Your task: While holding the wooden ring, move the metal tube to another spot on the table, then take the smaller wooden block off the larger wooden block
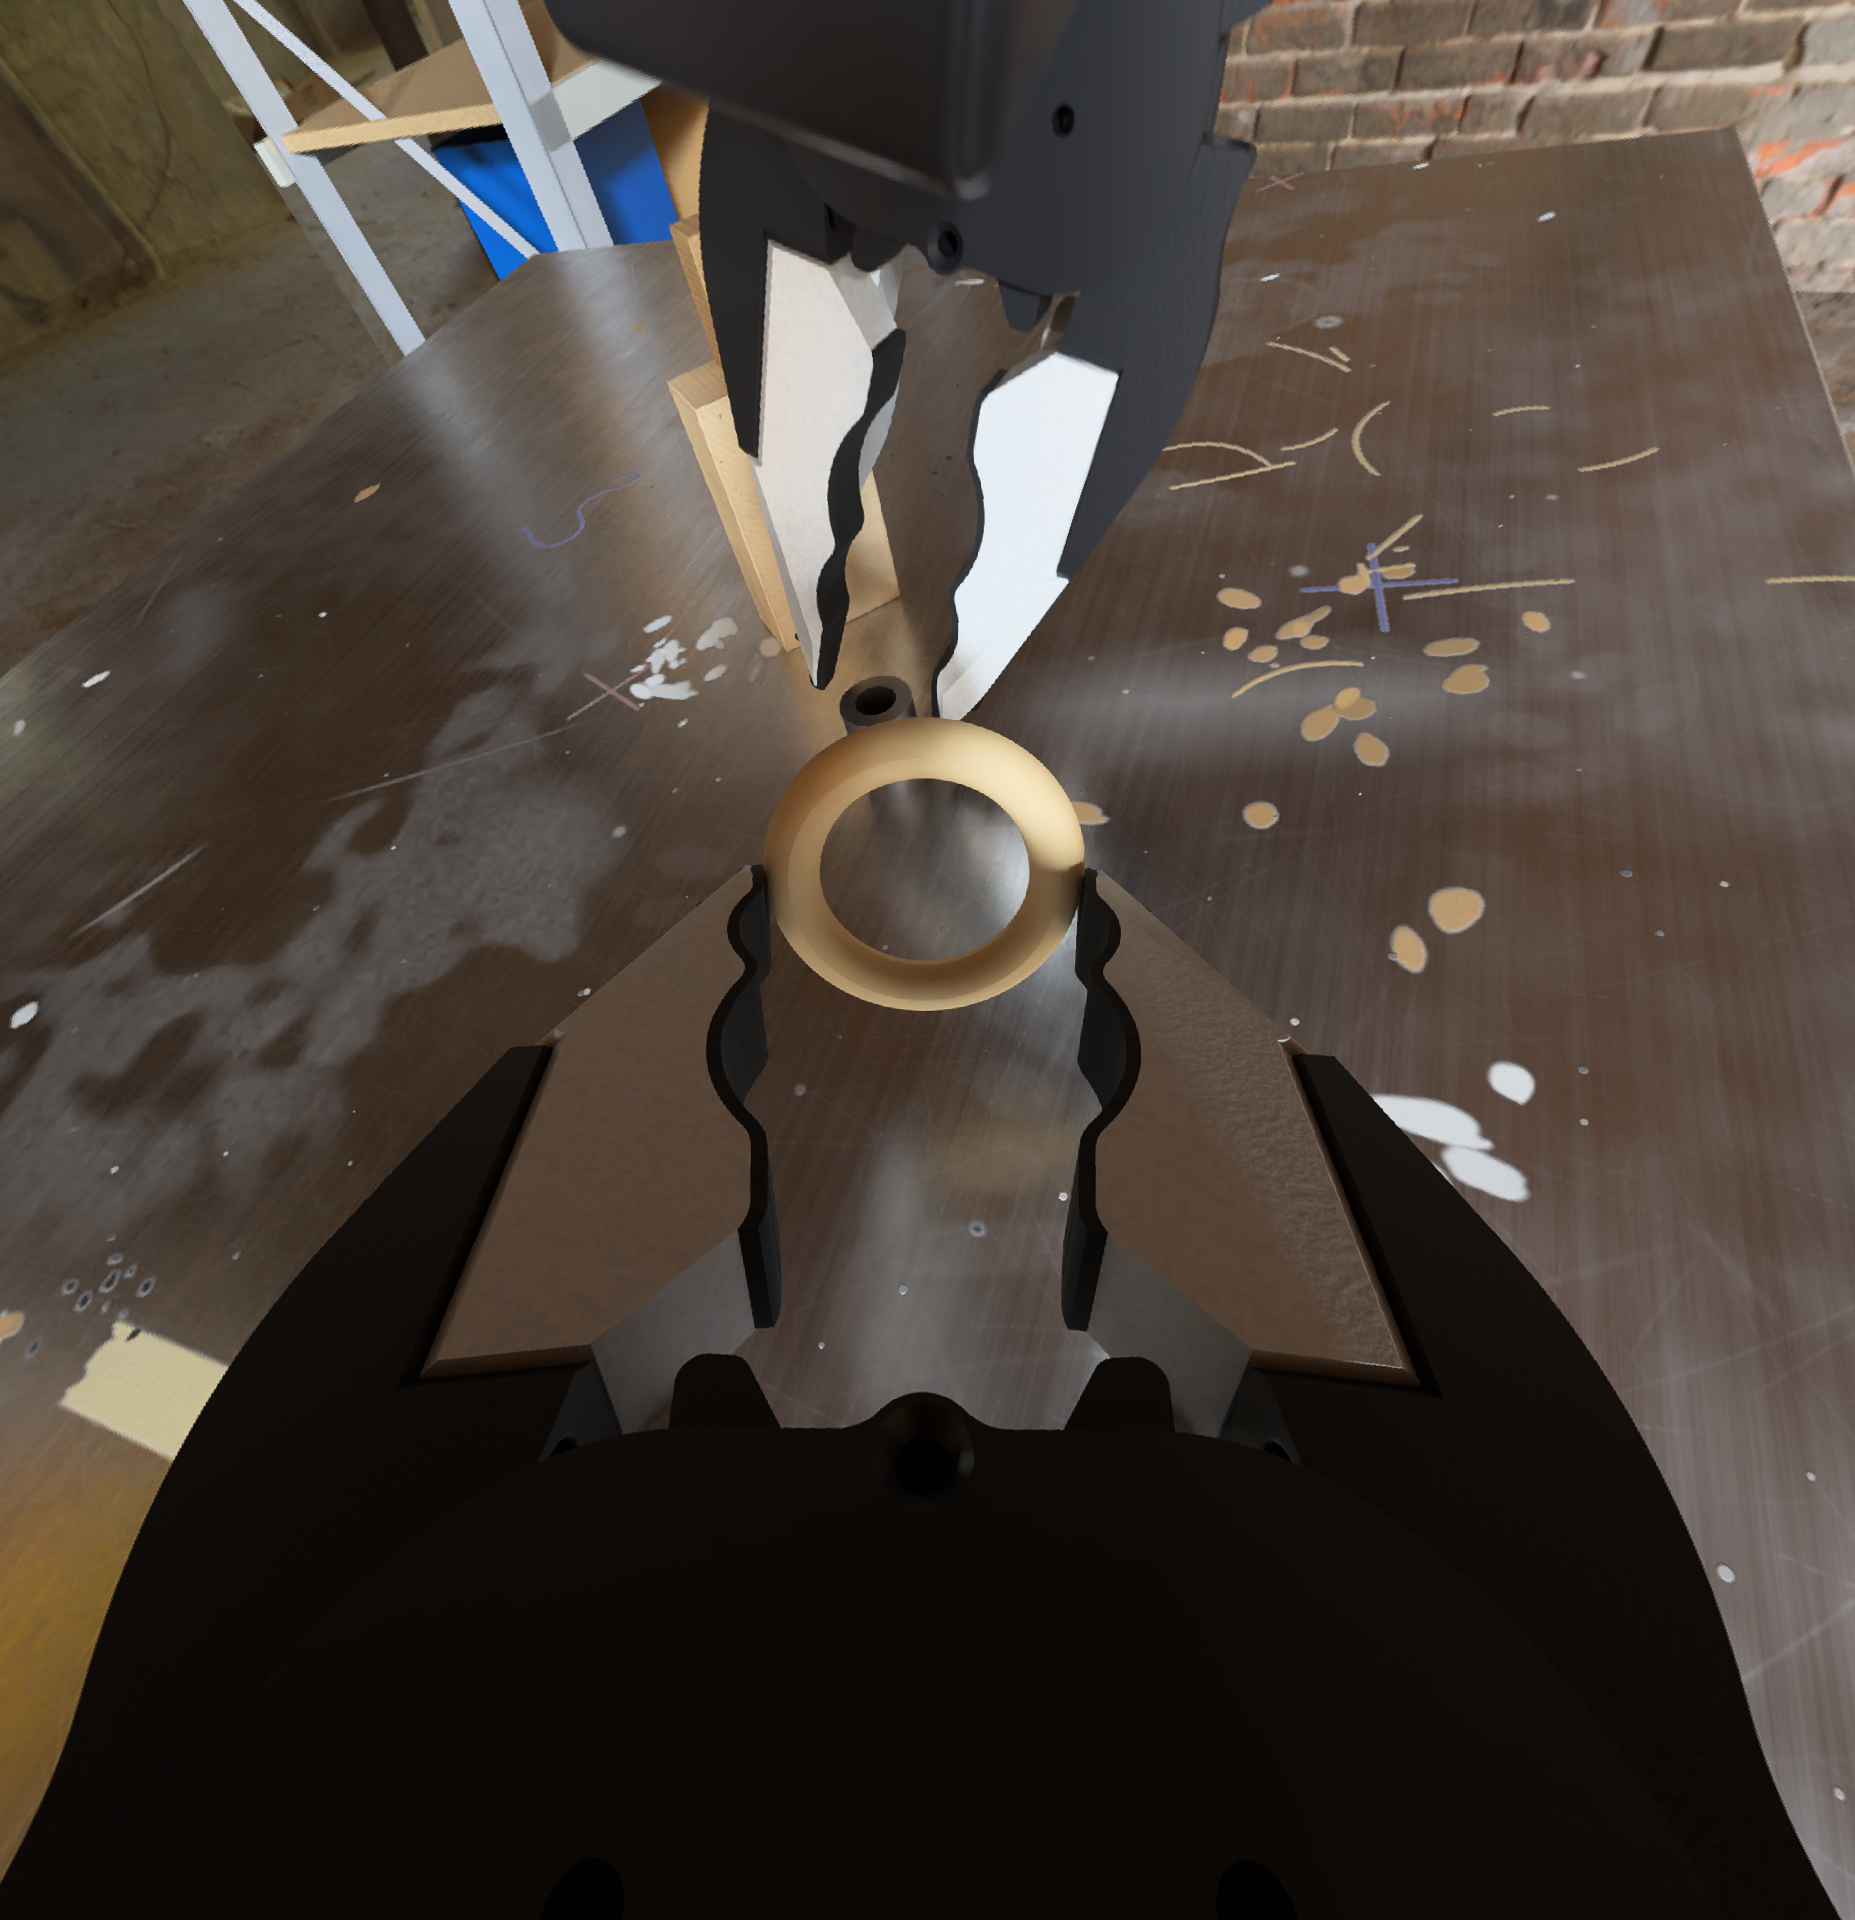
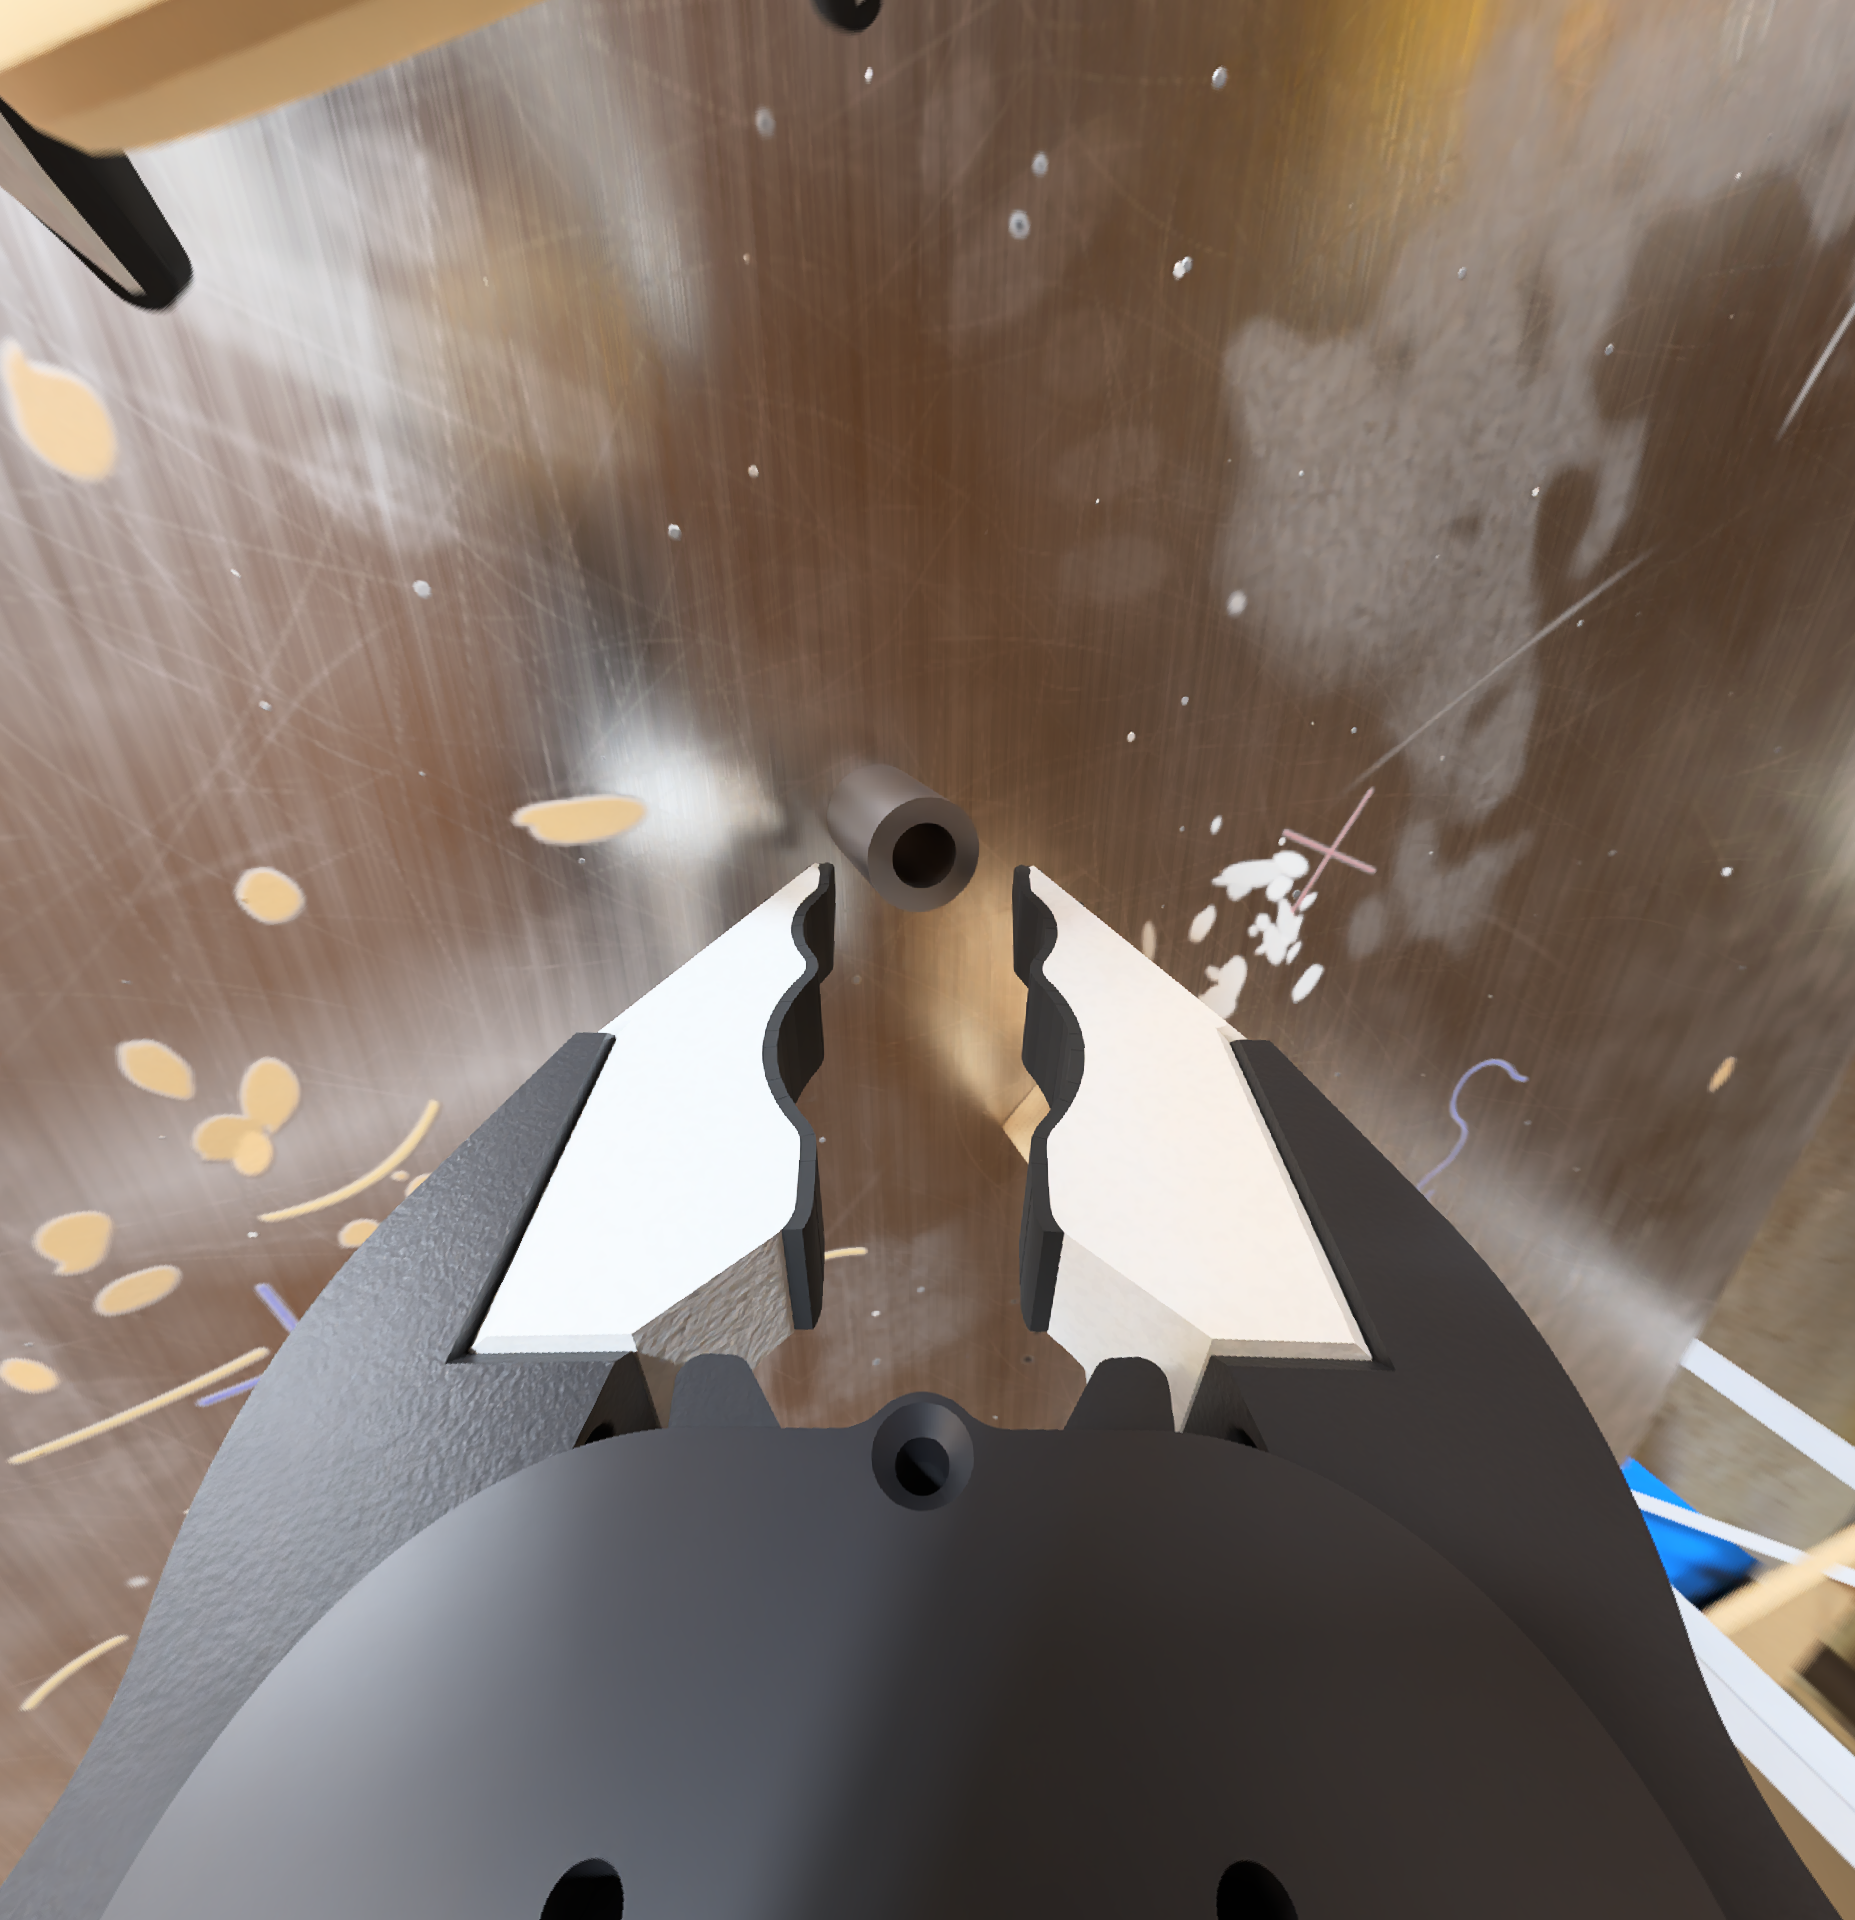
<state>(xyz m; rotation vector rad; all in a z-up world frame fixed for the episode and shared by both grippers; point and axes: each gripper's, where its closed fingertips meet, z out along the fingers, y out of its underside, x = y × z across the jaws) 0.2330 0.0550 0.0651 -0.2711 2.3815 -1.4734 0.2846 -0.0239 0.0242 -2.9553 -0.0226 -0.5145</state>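
My left gripper (image 1: 923,883) is shut on the wooden ring (image 1: 907,985) and holds it by its sides above the table (image 1: 1422,935). The small dark metal tube (image 1: 879,707) lies on the table just beyond the ring. My right gripper (image 1: 887,681) comes down from above with its tips on either side of the tube. In the right wrist view the right gripper (image 2: 923,878) is open, and the tube (image 2: 907,836) lies just past its fingertips. The stacked wooden blocks (image 1: 731,468) stand behind, mostly hidden by the right gripper. The ring (image 2: 227,62) shows at the top left.
The table is scratched and paint-spotted (image 2: 1006,416). A white shelf frame (image 1: 331,177) with a blue bin (image 1: 497,208) stands off the far left edge. A brick wall (image 1: 1525,62) is behind. A pale tape patch (image 1: 133,1392) lies near left.
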